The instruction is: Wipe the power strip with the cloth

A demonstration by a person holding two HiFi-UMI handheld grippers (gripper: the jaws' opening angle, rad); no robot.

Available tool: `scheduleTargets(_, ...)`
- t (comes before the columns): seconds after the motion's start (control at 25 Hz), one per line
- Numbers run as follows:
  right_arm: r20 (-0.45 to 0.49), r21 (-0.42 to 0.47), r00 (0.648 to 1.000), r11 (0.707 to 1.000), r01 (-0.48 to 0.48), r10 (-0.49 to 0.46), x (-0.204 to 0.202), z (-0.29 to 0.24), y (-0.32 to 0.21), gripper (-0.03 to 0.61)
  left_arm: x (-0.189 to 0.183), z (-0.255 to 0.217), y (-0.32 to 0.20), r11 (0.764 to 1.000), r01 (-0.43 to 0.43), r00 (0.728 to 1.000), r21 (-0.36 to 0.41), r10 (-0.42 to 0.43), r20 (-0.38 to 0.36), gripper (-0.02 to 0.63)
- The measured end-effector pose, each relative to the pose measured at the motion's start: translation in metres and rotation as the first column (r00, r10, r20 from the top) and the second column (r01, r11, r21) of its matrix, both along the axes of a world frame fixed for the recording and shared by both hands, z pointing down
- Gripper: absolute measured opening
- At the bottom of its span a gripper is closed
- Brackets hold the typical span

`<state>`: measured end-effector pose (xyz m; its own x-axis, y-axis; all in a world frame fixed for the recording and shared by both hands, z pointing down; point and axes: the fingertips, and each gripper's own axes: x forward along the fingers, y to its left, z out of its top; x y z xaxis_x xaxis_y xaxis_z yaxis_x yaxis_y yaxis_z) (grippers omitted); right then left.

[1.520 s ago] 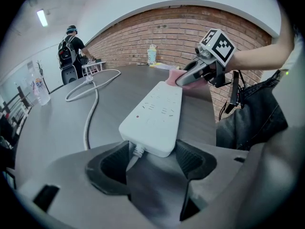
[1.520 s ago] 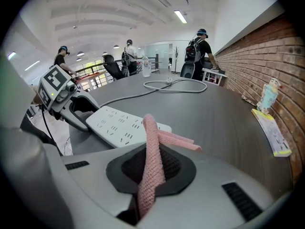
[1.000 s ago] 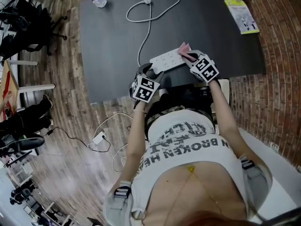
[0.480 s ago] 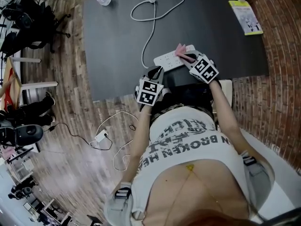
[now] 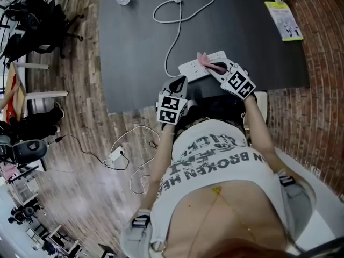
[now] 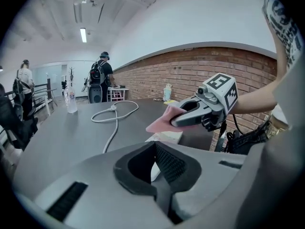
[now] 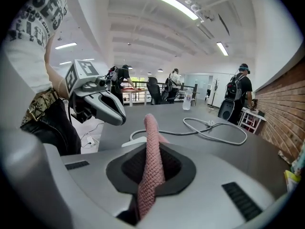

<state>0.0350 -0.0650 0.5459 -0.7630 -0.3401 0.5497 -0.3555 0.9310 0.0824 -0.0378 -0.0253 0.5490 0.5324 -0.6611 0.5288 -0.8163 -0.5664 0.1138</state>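
Clamping cloth (image 7: 151, 142) in right gripper (image 5: 216, 67) jaws, pressing it onto strip (image 5: 189, 68) toward the right end. Strip lying at near edge of tabletop (image 5: 134, 42), long axis running left-right, cord (image 5: 173, 34) leaving from left end. Holding left gripper (image 6: 155, 149) jaws clenched, empty, tips just beside strip's left end. Both forearms reaching forward, low. Probably wiping leftward along that axis next.

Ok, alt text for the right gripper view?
The right gripper is shut on a pink cloth that stands up between its jaws. Beyond lie the white power strip and its looped cable on the dark table, with the left gripper at upper left.
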Motion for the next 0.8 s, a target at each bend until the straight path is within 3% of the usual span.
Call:
scheduleTargets(0.32, 0.08, 0.112, 0.997, 0.994, -0.003, -0.006, 0.002, -0.047, 0.002, 0.017, 0.008, -0.023, -0.002, 0.999, 0.002, 0.999, 0.044, 0.0, -0.046, 0.008)
scheduleTargets(0.52, 0.162, 0.116, 0.986, 0.991, -0.06, 0.041, 0.008, -0.072, 0.006, 0.017, 0.011, -0.04, -0.005, 0.996, 0.015, 0.997, 0.086, -0.008, -0.081, 0.008)
scheduleTargets(0.8, 0.311, 0.115, 0.944, 0.982, -0.149, 0.106, 0.016, -0.111, 0.013, 0.017, 0.02, -0.077, -0.007, 0.985, 0.031, 0.99, 0.17, -0.008, -0.138, 0.008)
